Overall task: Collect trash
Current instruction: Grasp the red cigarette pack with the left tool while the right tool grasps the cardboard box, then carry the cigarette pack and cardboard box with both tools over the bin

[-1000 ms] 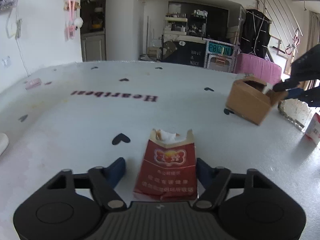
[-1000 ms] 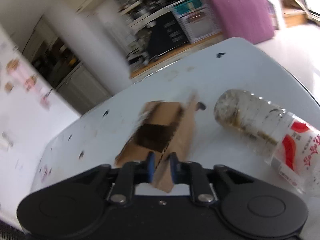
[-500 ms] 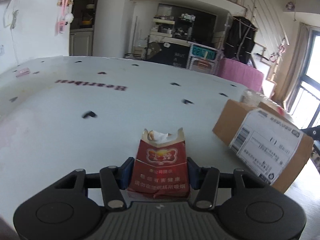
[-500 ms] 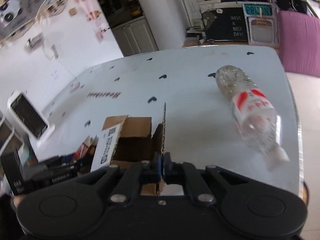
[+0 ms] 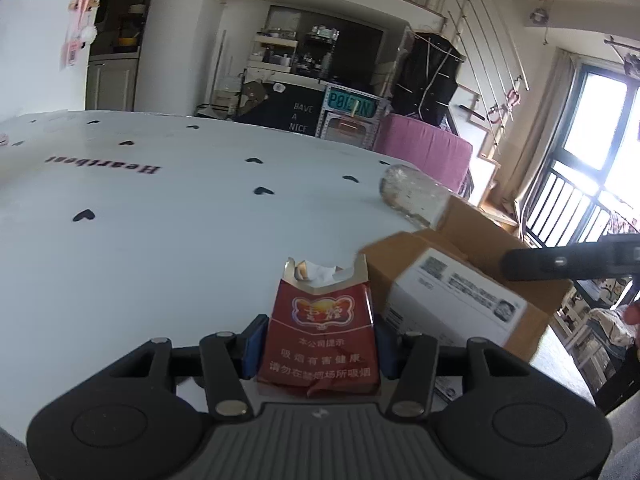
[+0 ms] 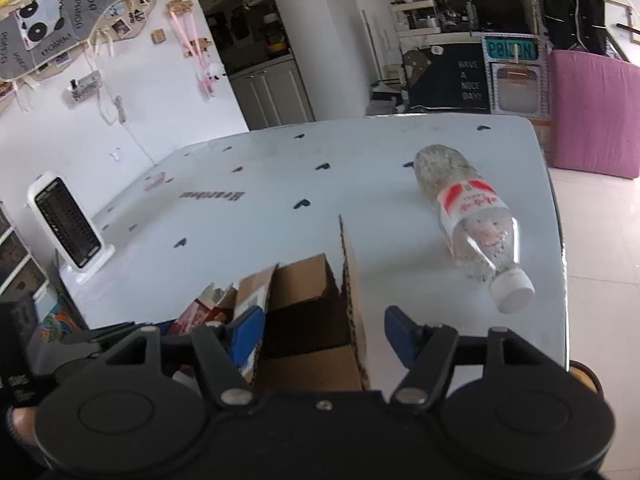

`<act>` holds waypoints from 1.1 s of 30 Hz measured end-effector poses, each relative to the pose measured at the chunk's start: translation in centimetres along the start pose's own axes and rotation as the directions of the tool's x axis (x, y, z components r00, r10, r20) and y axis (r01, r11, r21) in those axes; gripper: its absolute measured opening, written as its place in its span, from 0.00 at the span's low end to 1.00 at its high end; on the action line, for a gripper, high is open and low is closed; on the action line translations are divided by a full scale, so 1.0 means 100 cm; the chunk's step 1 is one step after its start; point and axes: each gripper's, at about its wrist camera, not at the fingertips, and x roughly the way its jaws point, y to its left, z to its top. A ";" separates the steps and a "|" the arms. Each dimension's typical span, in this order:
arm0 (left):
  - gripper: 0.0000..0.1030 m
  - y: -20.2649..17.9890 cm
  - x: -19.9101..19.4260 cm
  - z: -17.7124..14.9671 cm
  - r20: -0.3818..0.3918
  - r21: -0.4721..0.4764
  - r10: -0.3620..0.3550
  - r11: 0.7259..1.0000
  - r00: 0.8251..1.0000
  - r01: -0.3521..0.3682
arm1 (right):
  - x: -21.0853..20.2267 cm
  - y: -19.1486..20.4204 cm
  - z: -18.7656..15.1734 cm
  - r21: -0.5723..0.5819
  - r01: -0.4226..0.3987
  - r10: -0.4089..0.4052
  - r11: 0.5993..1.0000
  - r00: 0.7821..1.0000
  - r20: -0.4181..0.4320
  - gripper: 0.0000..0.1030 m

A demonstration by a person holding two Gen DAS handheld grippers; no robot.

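White table [image 6: 280, 184] printed with small black hearts and a dark "Heartbeat" word. Clear plastic bottle [image 6: 472, 220] lying on its side near right edge. Open cardboard box [image 6: 316, 320] at near edge. White heater [image 6: 68, 228] upright by left edge.

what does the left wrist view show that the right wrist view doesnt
Only the left wrist view: the front of the red cigarette pack clamped in the left gripper, the shipping label on the box, the balcony window.

Only the right wrist view: the right gripper, jaws open around the box flap, the bottle's white cap, the white heater.

Both: the cardboard box, plastic bottle, white table.
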 end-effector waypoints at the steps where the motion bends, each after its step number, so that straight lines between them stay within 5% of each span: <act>1: 0.53 -0.002 -0.001 -0.002 0.000 0.005 0.005 1.000 1.000 -0.005 | 0.001 0.000 -0.001 0.000 0.015 -0.015 1.000 1.000 -0.006 0.65; 5: 0.53 -0.003 -0.006 -0.011 -0.015 -0.013 0.015 1.000 1.000 -0.015 | 0.007 -0.006 -0.008 0.017 0.047 -0.046 0.999 0.998 -0.046 0.59; 10: 0.53 -0.004 -0.011 -0.018 -0.020 -0.032 0.023 0.999 1.000 -0.023 | 0.011 -0.014 -0.013 0.027 0.039 -0.037 0.999 0.997 -0.070 0.11; 11: 0.53 -0.004 -0.011 -0.018 -0.021 -0.034 0.024 0.999 0.999 -0.025 | 0.009 -0.013 -0.013 0.022 0.047 -0.046 0.999 0.997 -0.061 0.08; 33: 0.52 -0.035 -0.021 0.000 0.006 -0.036 0.031 0.999 0.999 -0.031 | -0.057 -0.022 -0.020 -0.031 0.063 -0.060 0.997 0.994 0.088 0.06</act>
